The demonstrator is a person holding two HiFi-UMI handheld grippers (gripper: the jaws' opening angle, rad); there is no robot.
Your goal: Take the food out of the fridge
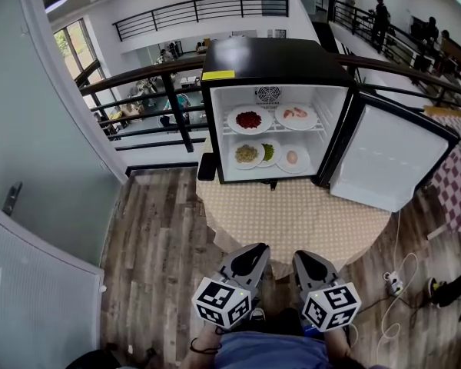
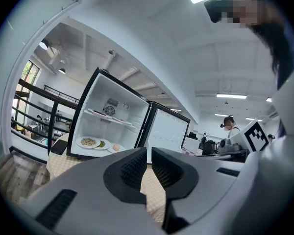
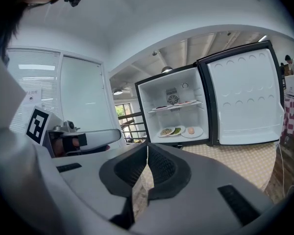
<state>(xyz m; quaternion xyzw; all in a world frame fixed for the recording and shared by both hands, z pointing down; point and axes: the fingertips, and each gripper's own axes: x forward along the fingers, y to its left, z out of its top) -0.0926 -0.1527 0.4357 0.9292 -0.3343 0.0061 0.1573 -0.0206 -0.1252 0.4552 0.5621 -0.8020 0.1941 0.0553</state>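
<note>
A black mini fridge [image 1: 273, 60] stands on a round table, its door [image 1: 388, 158] swung open to the right. The upper shelf carries a plate of red food [image 1: 248, 120] and a plate of pink food [image 1: 296, 115]. Below lie a noodle plate [image 1: 247, 154], a green-food plate [image 1: 268, 151] and a plate with an egg-like piece [image 1: 293, 157]. My left gripper [image 1: 252, 255] and right gripper [image 1: 307, 261] hover side by side at the table's near edge, well short of the fridge. Both are shut and hold nothing. The left gripper [image 2: 148, 153] and the right gripper [image 3: 147, 148] each face the fridge.
The beige patterned tablecloth [image 1: 292, 217] lies between me and the fridge. A flat black object [image 1: 207, 167] sits at the fridge's left side. A dark railing [image 1: 138, 79] runs behind. A power strip [image 1: 393, 283] lies on the wooden floor at right, near a checked cloth [image 1: 457, 187].
</note>
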